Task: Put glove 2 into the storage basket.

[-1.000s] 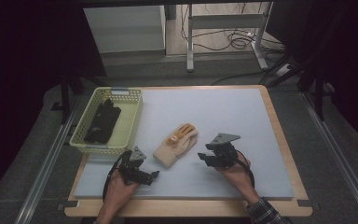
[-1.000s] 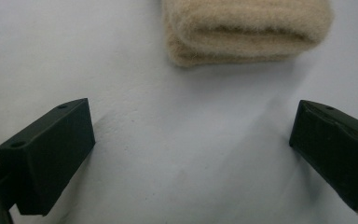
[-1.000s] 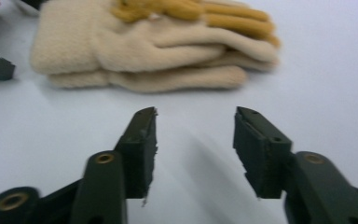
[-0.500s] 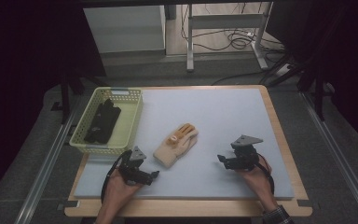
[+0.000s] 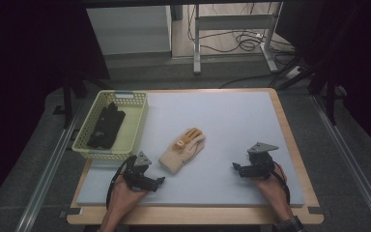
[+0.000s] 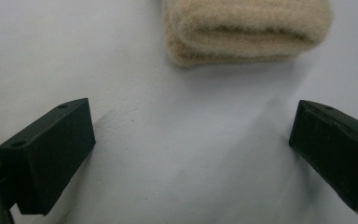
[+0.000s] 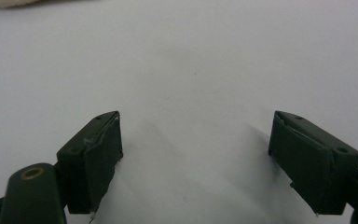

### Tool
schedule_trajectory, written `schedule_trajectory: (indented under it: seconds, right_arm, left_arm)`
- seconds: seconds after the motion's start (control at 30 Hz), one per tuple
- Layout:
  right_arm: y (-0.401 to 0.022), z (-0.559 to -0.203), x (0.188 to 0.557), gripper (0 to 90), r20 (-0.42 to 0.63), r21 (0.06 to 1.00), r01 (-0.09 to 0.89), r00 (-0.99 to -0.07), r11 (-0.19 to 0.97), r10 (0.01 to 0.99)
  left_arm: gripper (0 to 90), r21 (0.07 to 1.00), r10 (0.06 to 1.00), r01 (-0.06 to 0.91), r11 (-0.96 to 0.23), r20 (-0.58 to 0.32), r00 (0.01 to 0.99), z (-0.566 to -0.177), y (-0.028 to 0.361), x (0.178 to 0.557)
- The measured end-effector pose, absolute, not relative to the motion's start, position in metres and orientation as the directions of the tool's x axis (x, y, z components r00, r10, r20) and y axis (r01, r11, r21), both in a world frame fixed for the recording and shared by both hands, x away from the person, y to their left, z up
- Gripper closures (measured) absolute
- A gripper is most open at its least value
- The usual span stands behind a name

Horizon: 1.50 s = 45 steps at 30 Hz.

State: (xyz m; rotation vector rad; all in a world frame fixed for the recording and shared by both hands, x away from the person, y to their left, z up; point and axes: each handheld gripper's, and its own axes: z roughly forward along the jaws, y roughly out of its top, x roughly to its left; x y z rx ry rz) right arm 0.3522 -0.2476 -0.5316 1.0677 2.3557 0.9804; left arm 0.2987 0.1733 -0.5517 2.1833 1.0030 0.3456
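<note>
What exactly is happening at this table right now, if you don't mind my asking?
A person holds a gripper in each hand over a pale blue mat. A beige knitted glove lies on the mat, free of both grippers. The left gripper sits just short of the glove's cuff, jaws open and empty. The right gripper is off to the side, its jaws having just been opening, nothing between them. A dark glove already lies in the yellow-green basket at the left.

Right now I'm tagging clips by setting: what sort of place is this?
Probably a lab recording station: a padded table ringed by dark curtains, floor cables behind, a handheld right gripper beside a beige glove.
</note>
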Motion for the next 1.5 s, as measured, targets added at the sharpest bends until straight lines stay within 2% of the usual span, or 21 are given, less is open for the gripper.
schedule_trajectory:
  seconds: [0.17, 0.53, 0.97, 1.5]
  right_arm:
    - [-0.248, -0.532, 0.352, 16.9, -0.054, 0.724, 0.502, -0.642, 0.473, 0.765]
    - [-0.248, -0.532, 0.352, 16.9, -0.053, 0.727, 0.501, -0.642, 0.47, 0.765]
    - [-0.248, -0.532, 0.352, 16.9, -0.053, 0.727, 0.501, -0.641, 0.47, 0.765]
    - [-0.248, -0.532, 0.352, 16.9, -0.052, 0.727, 0.501, -0.642, 0.469, 0.765]
  left_arm:
    - [2.1, 0.684, 0.748, 0.569, -0.457, -0.05, 0.661, -0.549, 0.174, 0.299]
    - [0.0, 0.686, 0.746, 0.577, -0.443, -0.074, 0.662, -0.525, 0.165, 0.304]
    - [0.0, 0.677, 0.724, 0.566, -0.471, -0.071, 0.686, -0.5, 0.127, 0.337]
    - [0.0, 0.584, 0.716, 0.593, -0.555, -0.028, 0.698, -0.523, 0.078, 0.389]
